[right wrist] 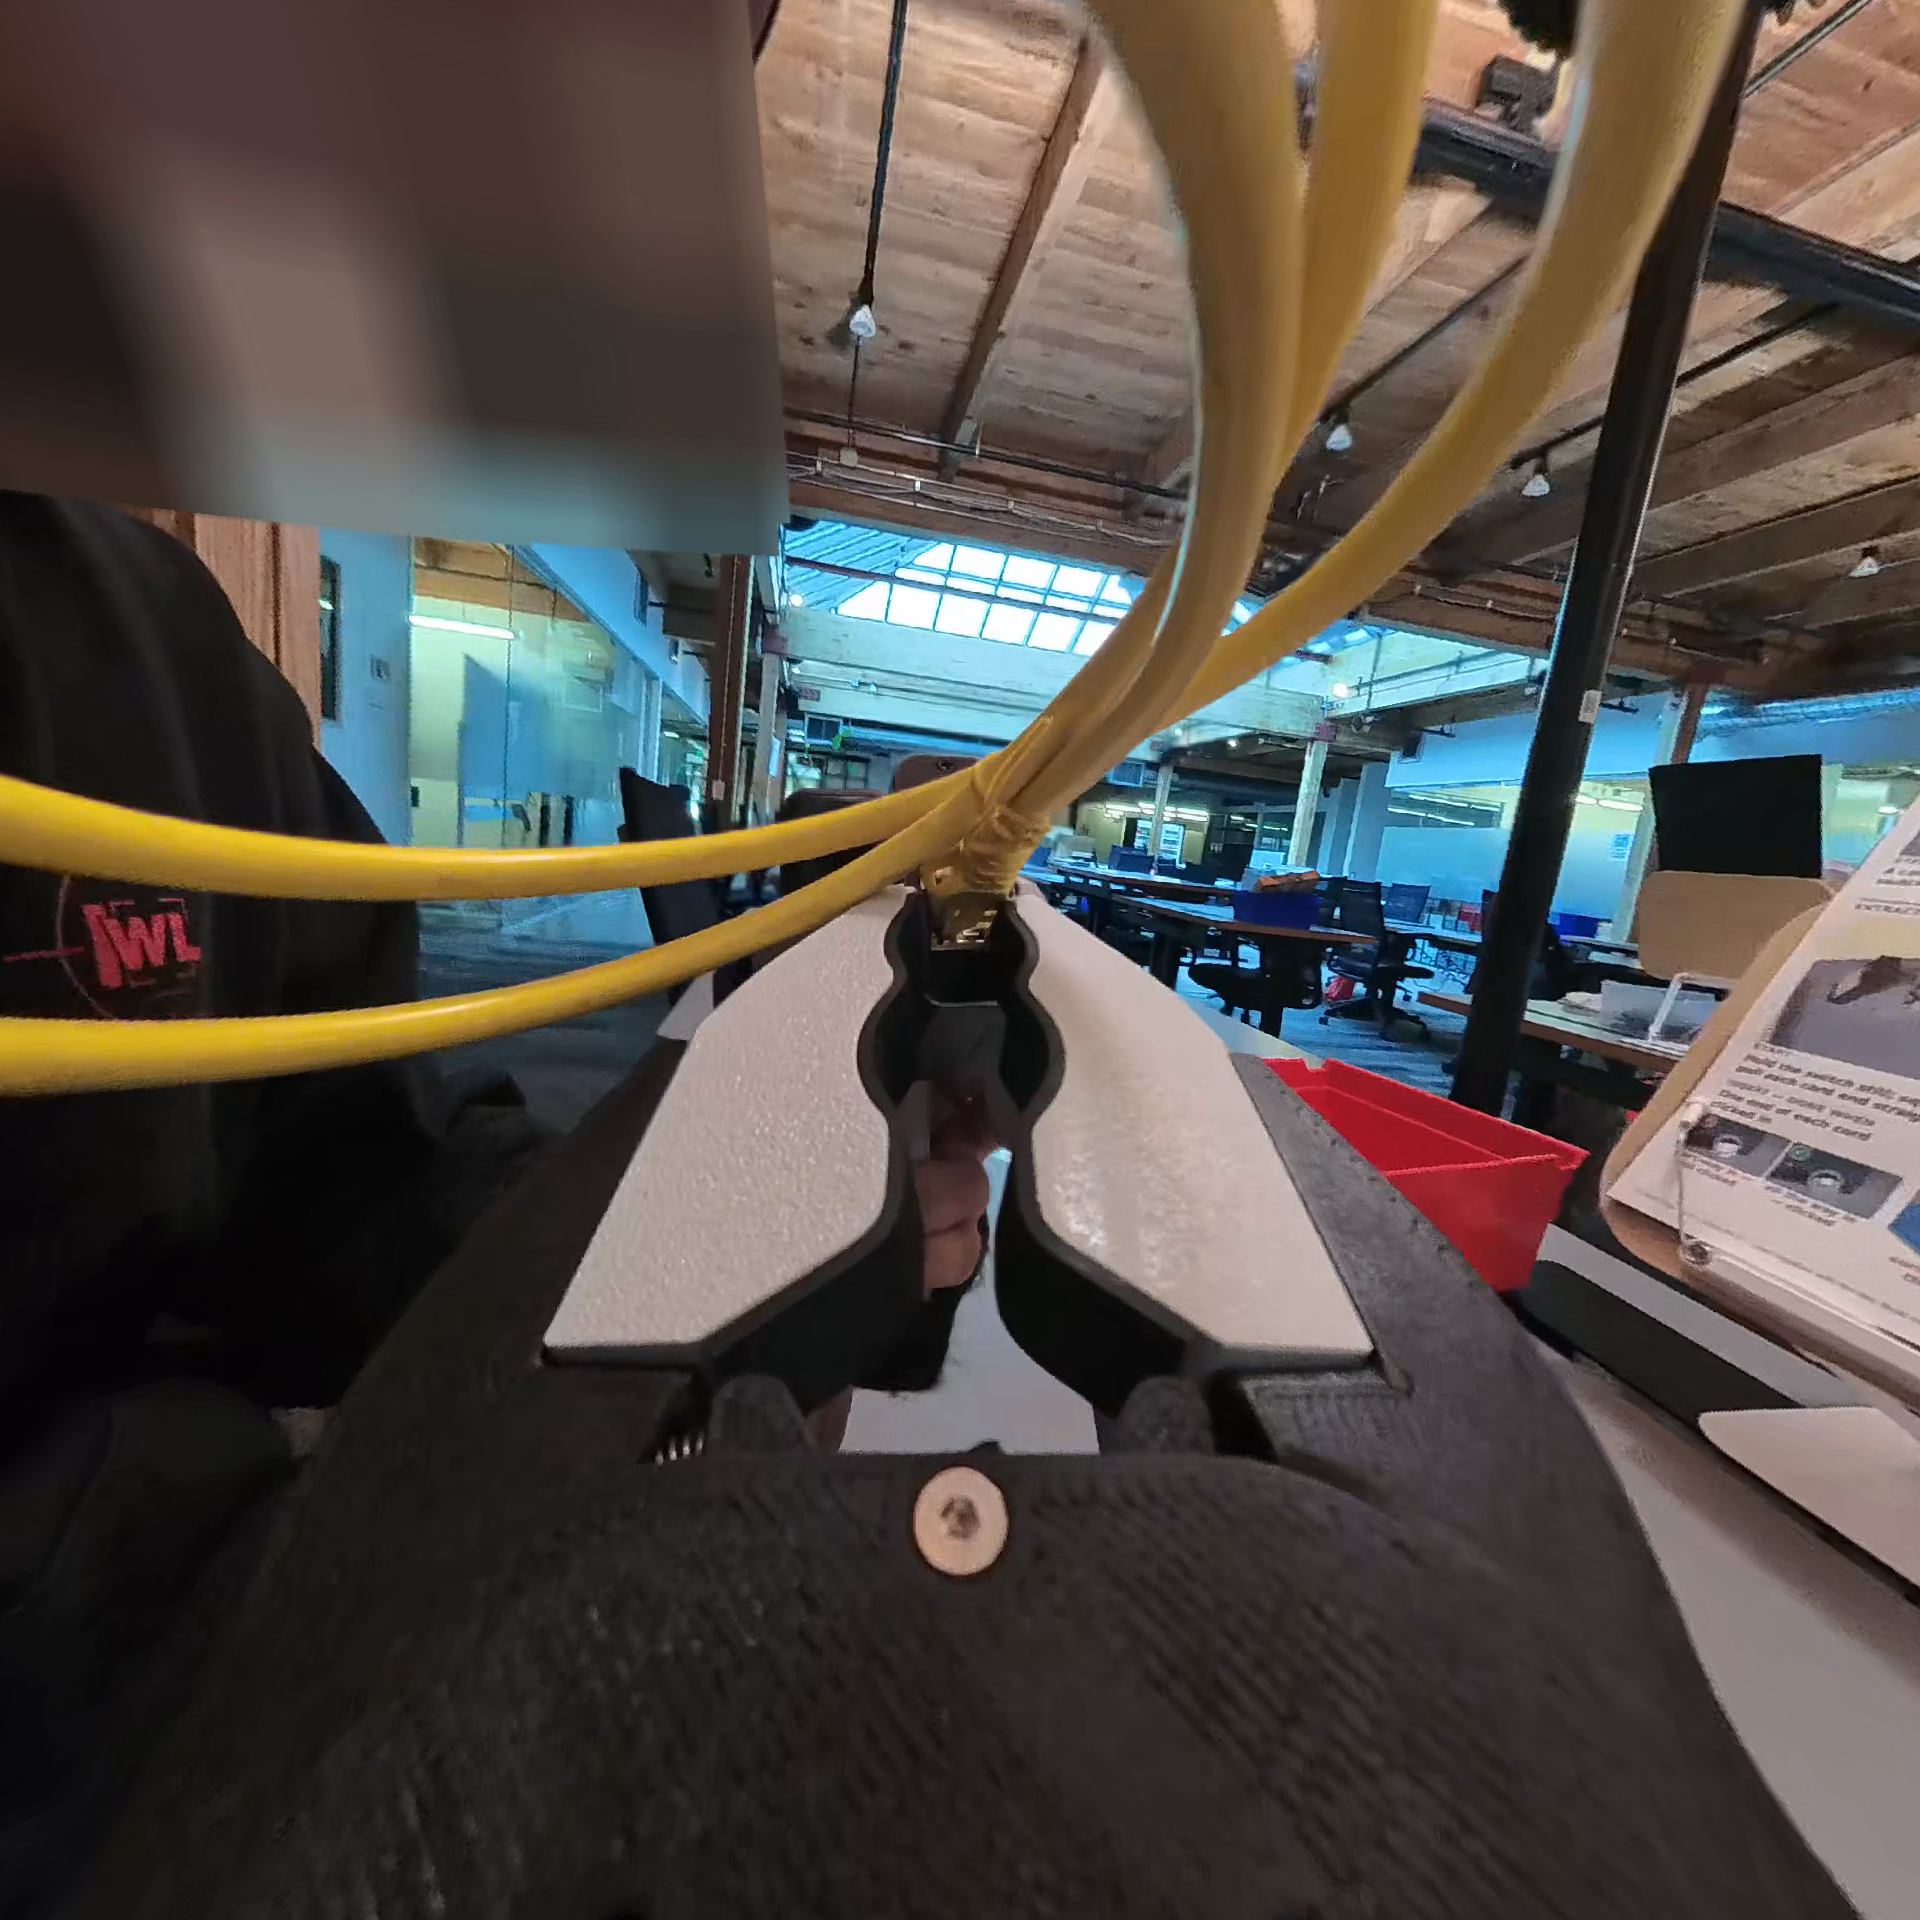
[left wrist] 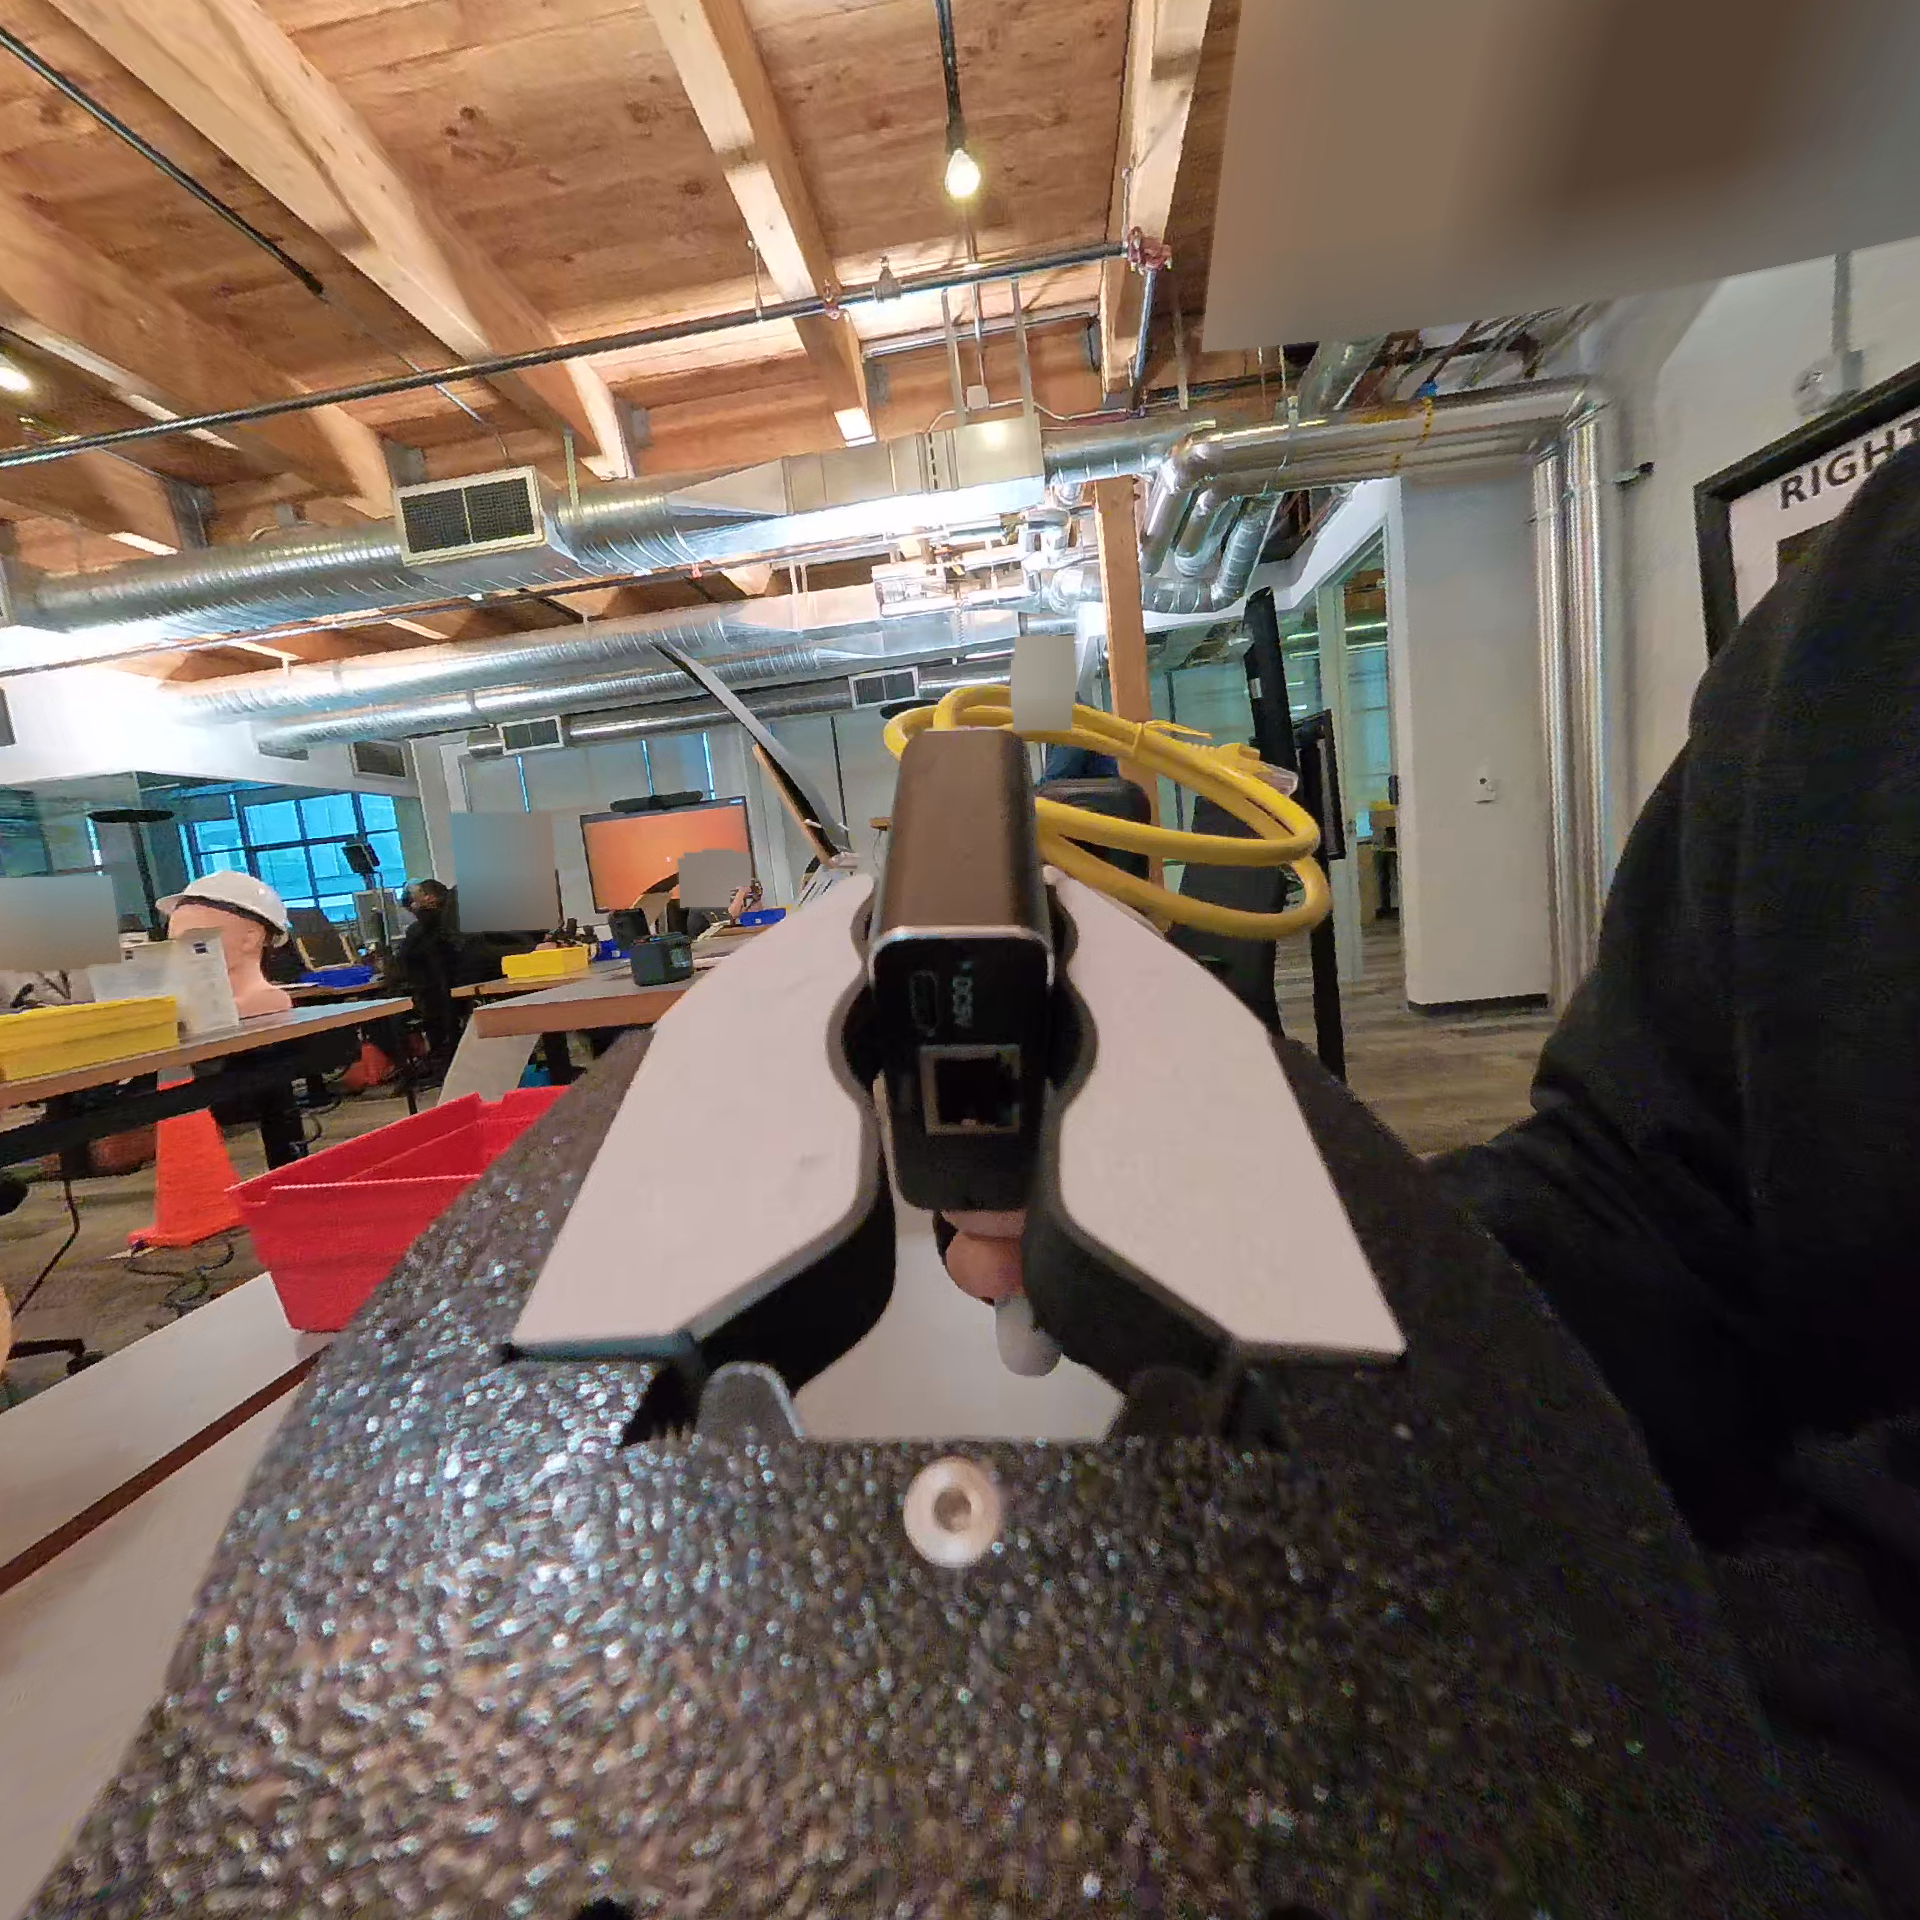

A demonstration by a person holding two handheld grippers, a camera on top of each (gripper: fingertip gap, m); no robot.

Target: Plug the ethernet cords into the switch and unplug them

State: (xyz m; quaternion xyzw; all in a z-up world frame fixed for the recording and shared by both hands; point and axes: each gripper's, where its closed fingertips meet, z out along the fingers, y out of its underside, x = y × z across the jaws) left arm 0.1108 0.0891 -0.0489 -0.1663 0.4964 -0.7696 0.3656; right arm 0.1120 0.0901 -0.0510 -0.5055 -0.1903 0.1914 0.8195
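We find the left gripper [left wrist: 961,1023] clamped on the black switch [left wrist: 961,977]; the right gripper [right wrist: 961,940] pinches the coiled yellow ethernet cord [right wrist: 499,862].

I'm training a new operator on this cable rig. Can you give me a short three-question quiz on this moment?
1. True or false: the left gripper is shut on the switch.
2. What colour is the cord at the right gripper?
3. The switch port facing the left camera is: A) empty B) plugged C) taped over.

Key: 1 true; 2 yellow; 3 A.
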